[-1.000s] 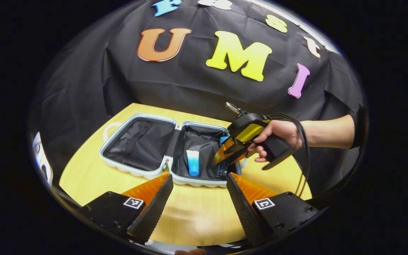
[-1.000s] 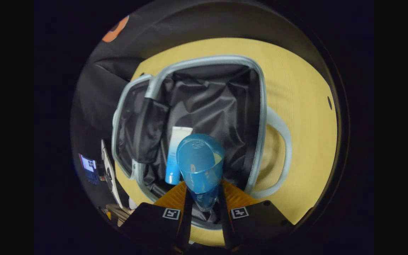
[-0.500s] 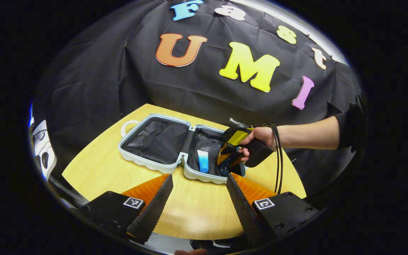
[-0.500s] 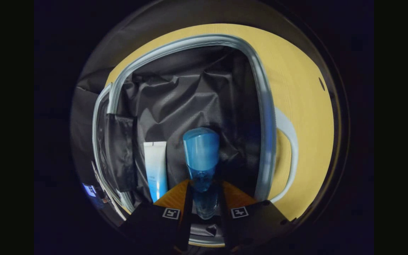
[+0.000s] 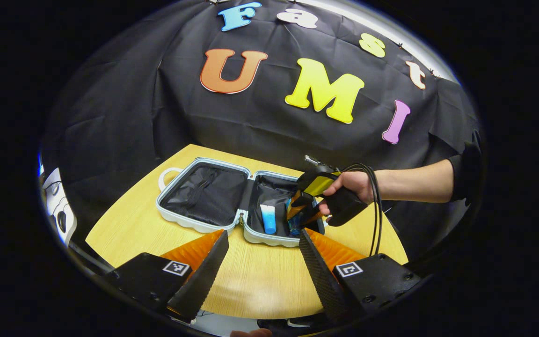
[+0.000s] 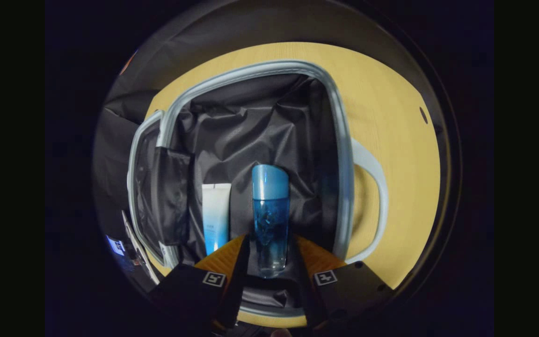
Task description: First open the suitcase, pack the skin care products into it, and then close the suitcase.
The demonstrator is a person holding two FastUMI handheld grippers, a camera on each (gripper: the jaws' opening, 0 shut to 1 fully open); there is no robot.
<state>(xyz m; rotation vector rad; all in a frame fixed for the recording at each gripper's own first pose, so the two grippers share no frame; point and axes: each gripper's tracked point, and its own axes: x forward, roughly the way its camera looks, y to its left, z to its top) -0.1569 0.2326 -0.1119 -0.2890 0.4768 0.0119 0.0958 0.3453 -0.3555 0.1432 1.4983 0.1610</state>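
Observation:
The white suitcase (image 5: 181,223) lies open on the round wooden table (image 5: 255,285), both halves lined in black. A white-and-blue tube (image 5: 268,218) rests in its right half. In the right gripper view the blue bottle (image 6: 269,215) lies flat on the lining beside the tube (image 6: 215,210), inside the rim (image 6: 342,154). My right gripper (image 6: 271,239) straddles the bottle's lower end, open, with a thin gap on each side. In the left gripper view a hand holds that right gripper (image 5: 302,213) down in the case. My left gripper (image 5: 264,234) hovers open over the near table edge, holding nothing.
The case's white handle (image 6: 376,187) sticks out to the right over bare tabletop (image 6: 391,117). A second handle (image 5: 166,171) shows at the far left end. Black cloth walls stand close behind the table. A cable (image 5: 376,210) loops from the right hand.
The right gripper lowered the blue bottle and laid it flat in the case beside the tube. Its fingers have spread off the bottle. The left gripper stayed roughly put.

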